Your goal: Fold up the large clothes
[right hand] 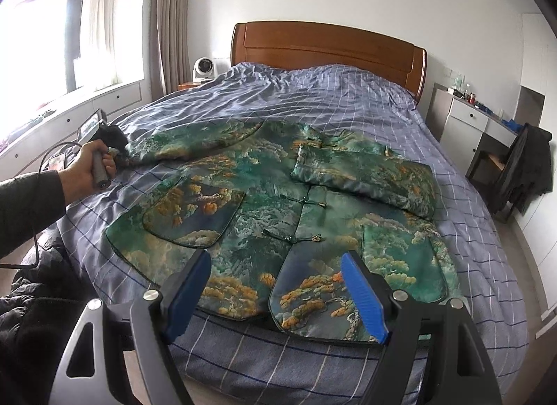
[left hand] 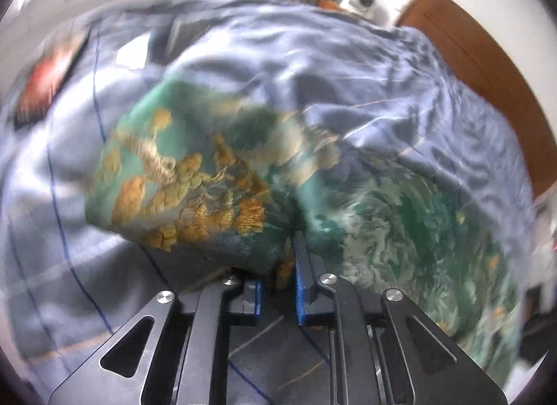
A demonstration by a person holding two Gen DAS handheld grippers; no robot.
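1. Filling most of the right wrist view, a bed (right hand: 348, 98) with a blue-grey checked cover runs back to a wooden headboard (right hand: 327, 46), with a window on the left and a white cabinet (right hand: 463, 123) on the right.
2. Spread face up on the cover lies the jacket (right hand: 264, 196), green with orange and cream cloud patterns and knot buttons down the front; its hem is nearest the right wrist camera.
3. One sleeve is folded across the chest on the right side (right hand: 365, 175); the other sleeve (right hand: 195, 142) stretches out to the left.
4. A hand (right hand: 92, 161) in a dark sleeve grips the handle of the left gripper (left hand: 276, 265) at that outstretched sleeve's end.
5. In the blurred left wrist view, the left gripper's blue pads (left hand: 300, 286) are clamped together on a bunch of the sleeve's fabric.
6. The right gripper (right hand: 275, 293) hovers over the hem, its jaws wide apart with nothing between them.
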